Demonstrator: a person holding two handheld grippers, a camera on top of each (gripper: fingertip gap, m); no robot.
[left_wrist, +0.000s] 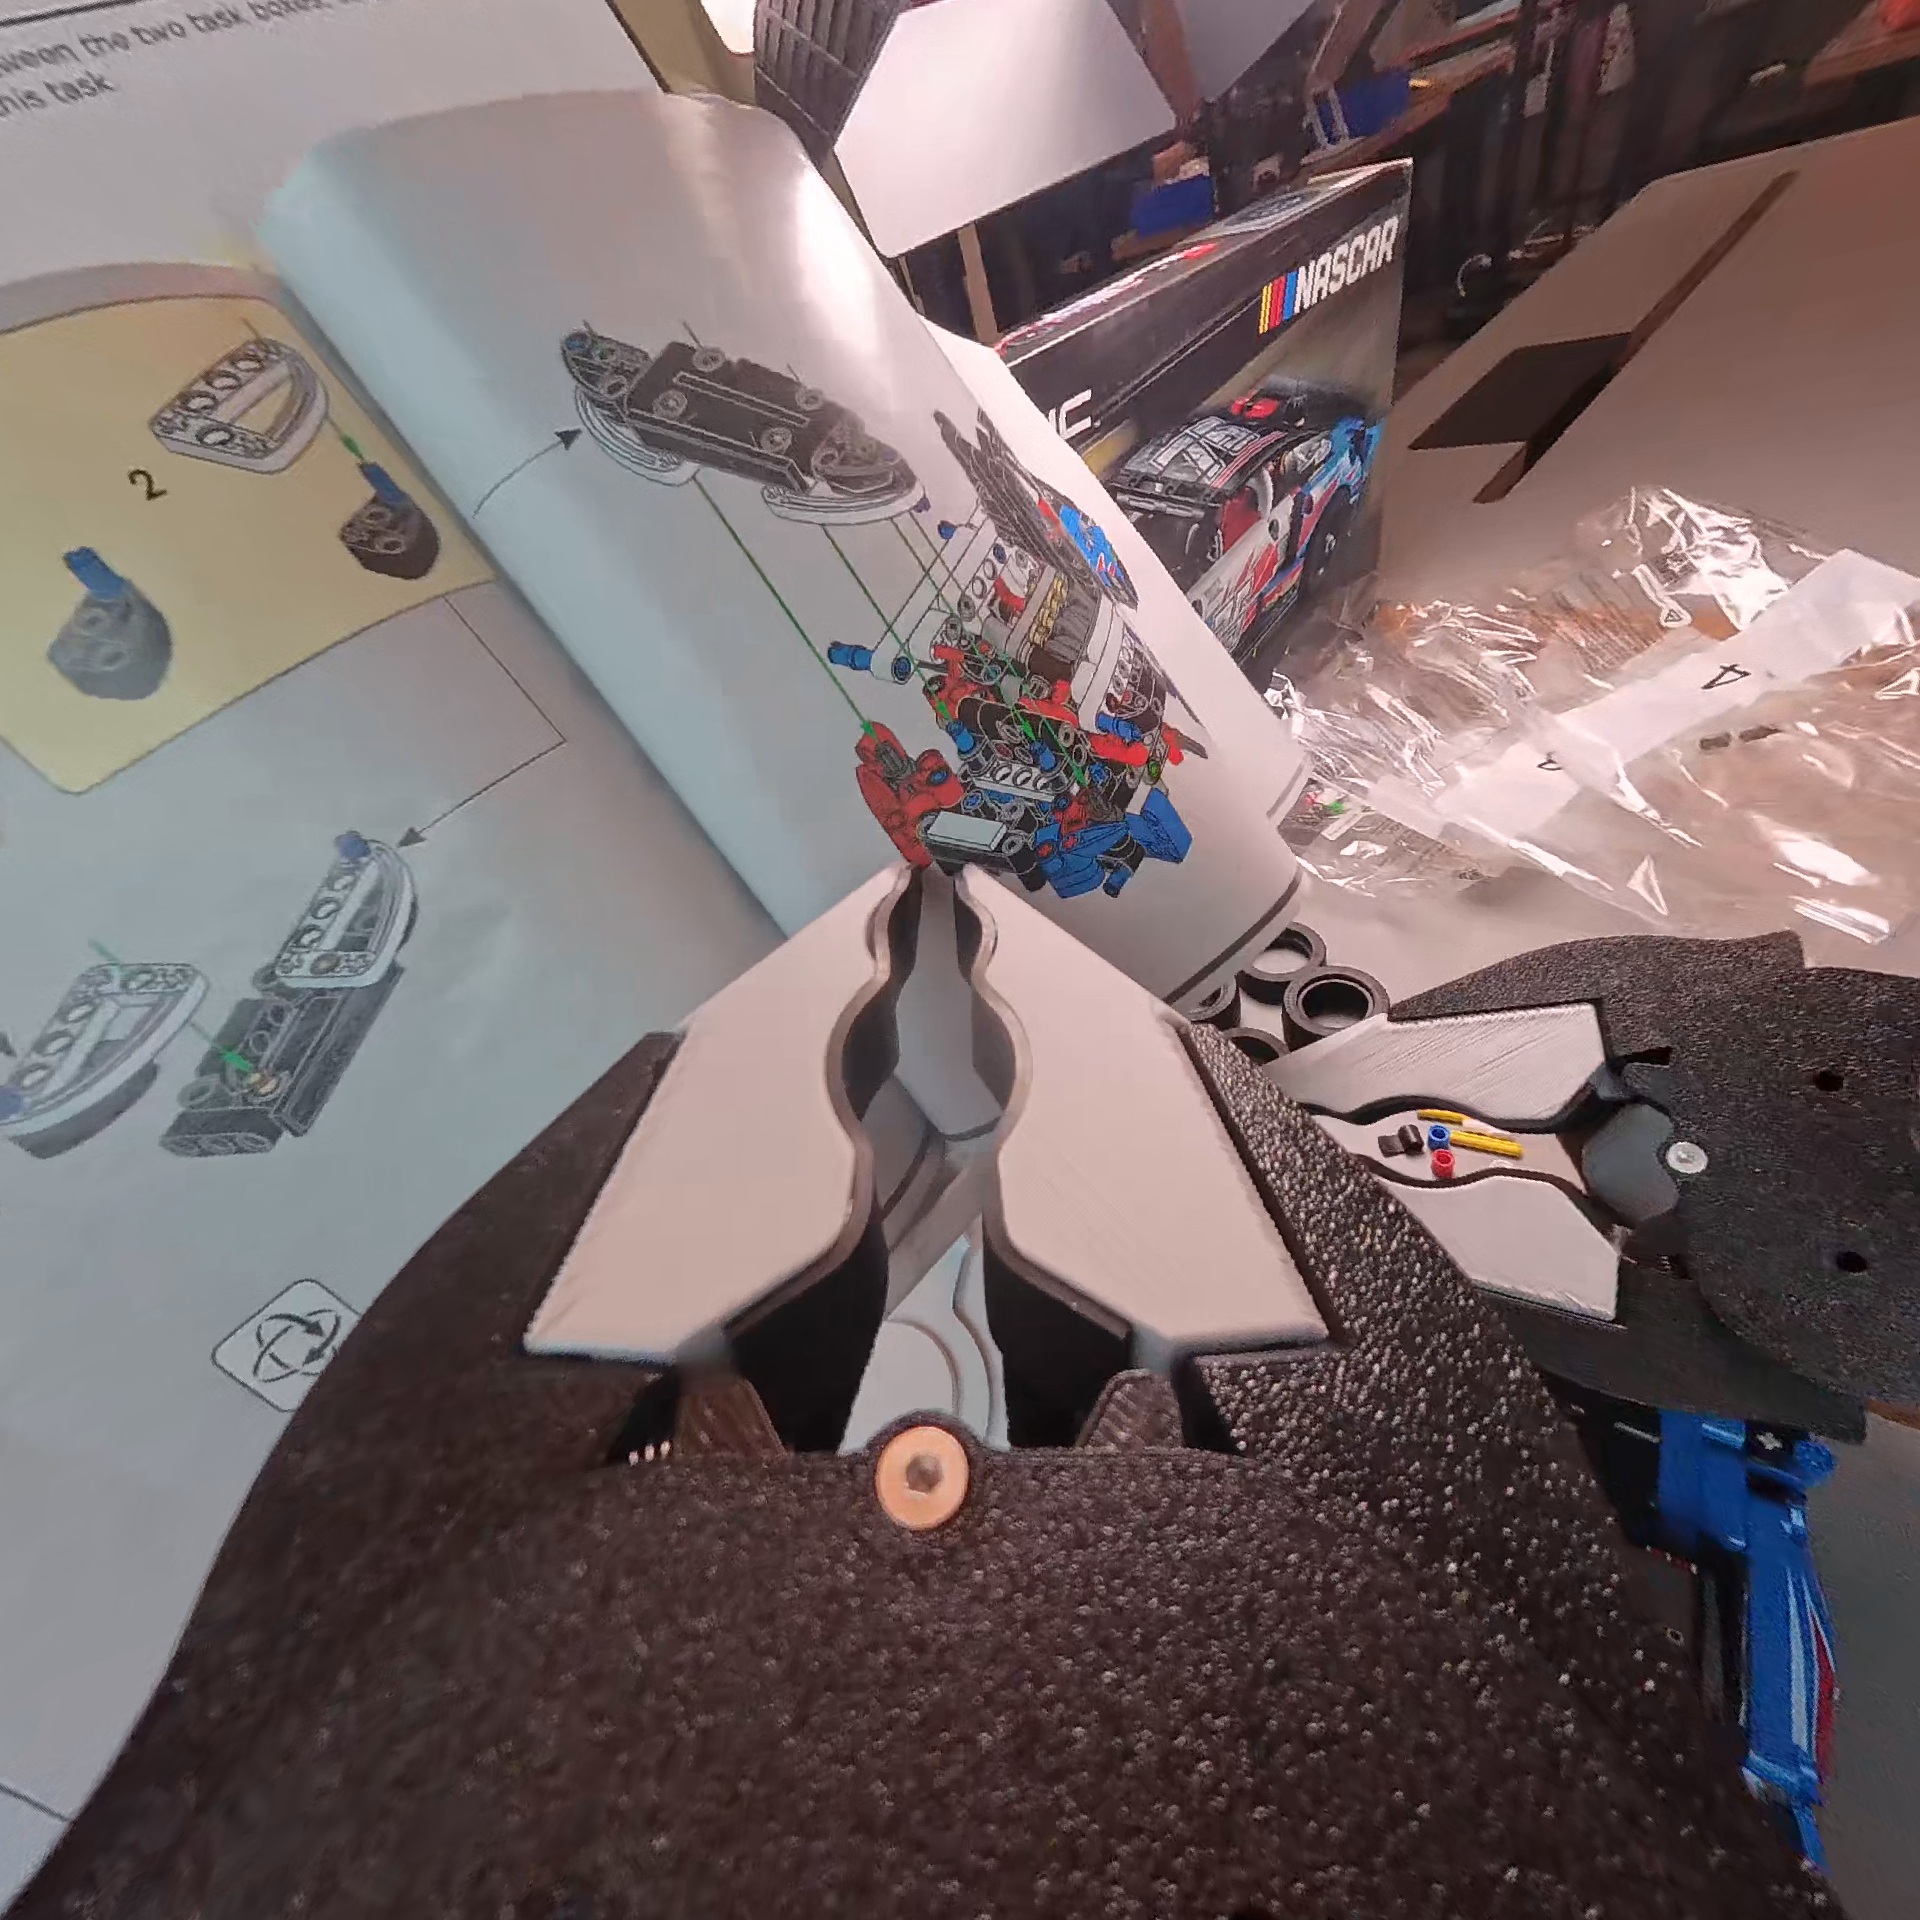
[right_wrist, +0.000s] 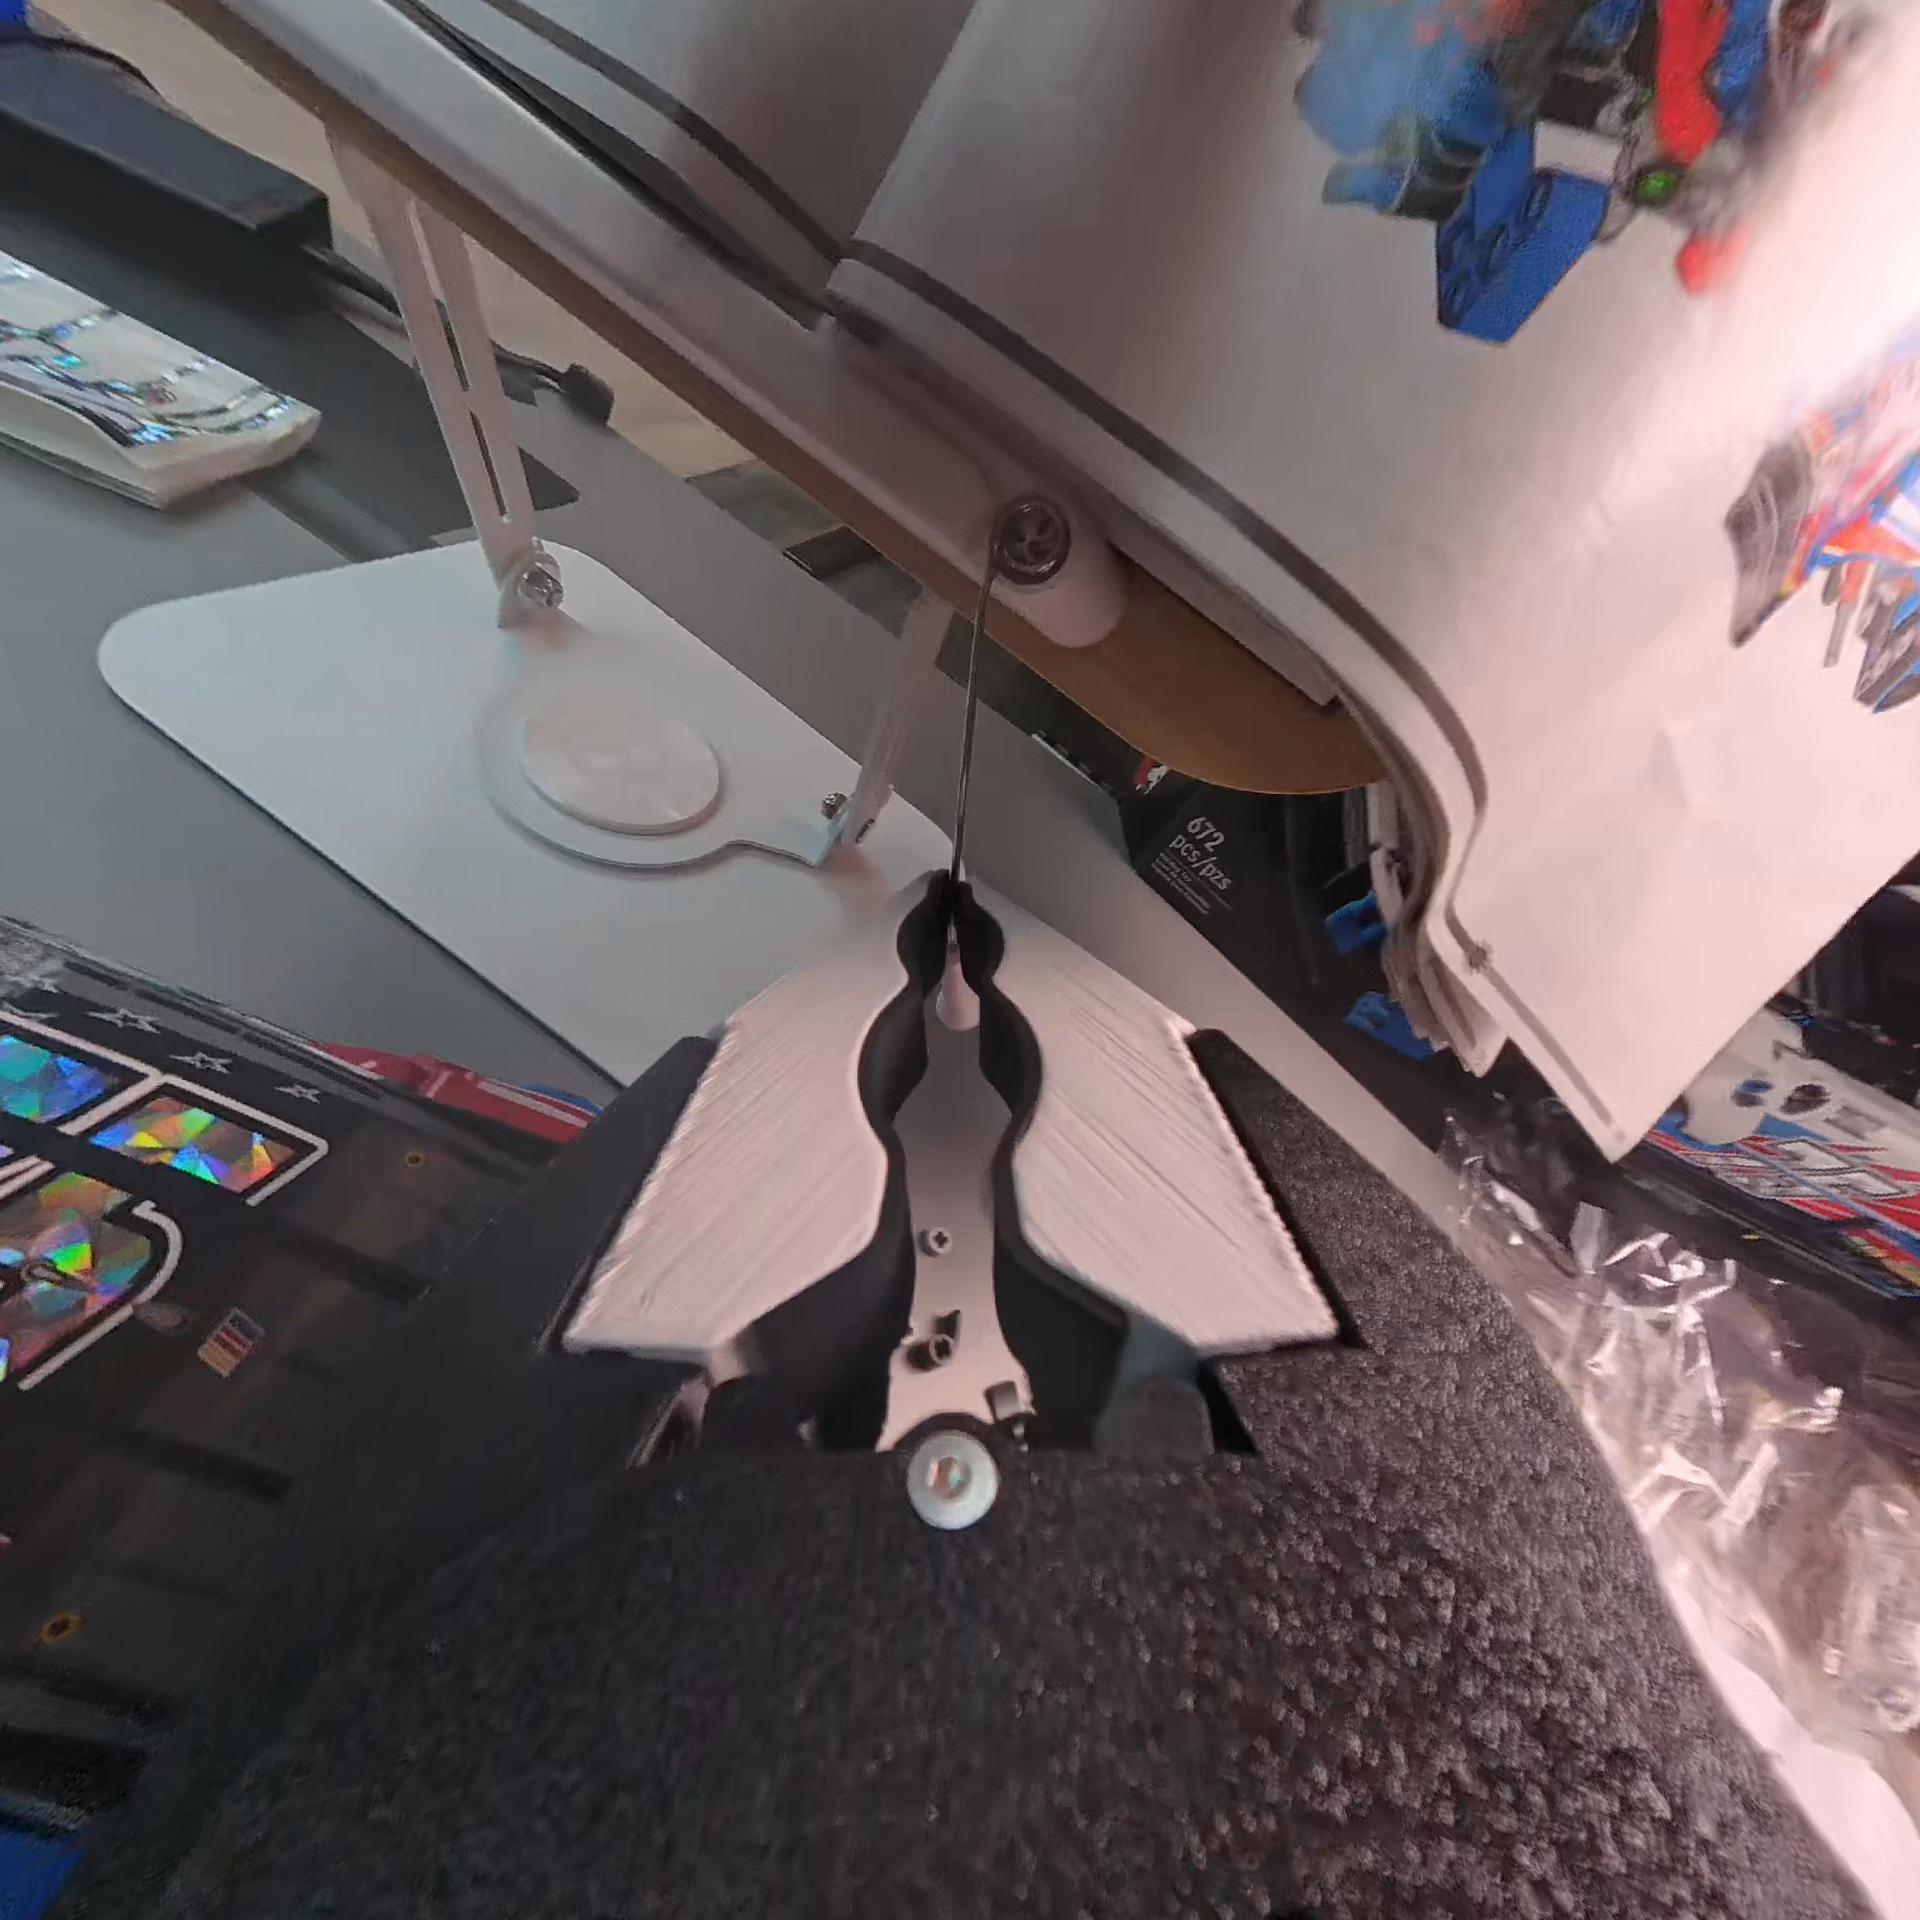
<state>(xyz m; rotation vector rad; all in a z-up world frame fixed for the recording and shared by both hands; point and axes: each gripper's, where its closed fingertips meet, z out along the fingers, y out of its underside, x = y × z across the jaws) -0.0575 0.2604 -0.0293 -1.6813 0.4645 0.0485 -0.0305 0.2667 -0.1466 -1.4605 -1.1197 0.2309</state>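
Note:
An open building-instruction booklet (left_wrist: 343, 790) rests on a tilted stand. My left gripper (left_wrist: 930, 878) is shut on the lower edge of its right-hand page (left_wrist: 727, 499), which curls up and away from the spread. The same page hangs at the upper right of the right wrist view (right_wrist: 1455, 540). My right gripper (right_wrist: 951, 904) is shut on the thin metal page-holder wire (right_wrist: 971, 727) of the stand, just above the wire's white tip. This wire pivots on a screw under the stand's ledge. The right gripper also shows in the left wrist view (left_wrist: 1320, 1101), just below the page.
The stand's white base plate (right_wrist: 343, 707) sits on the dark table. A race-car set box (left_wrist: 1226, 436) stands behind the booklet, with crumpled clear bags (left_wrist: 1662, 727) to its right. Black tyres (left_wrist: 1335, 997), small loose parts (left_wrist: 1444, 1138), a blue model section (left_wrist: 1745, 1621) and a holographic sticker sheet (right_wrist: 114, 1143) lie nearby. Some 12 cm of space lies between my two pairs of fingers.

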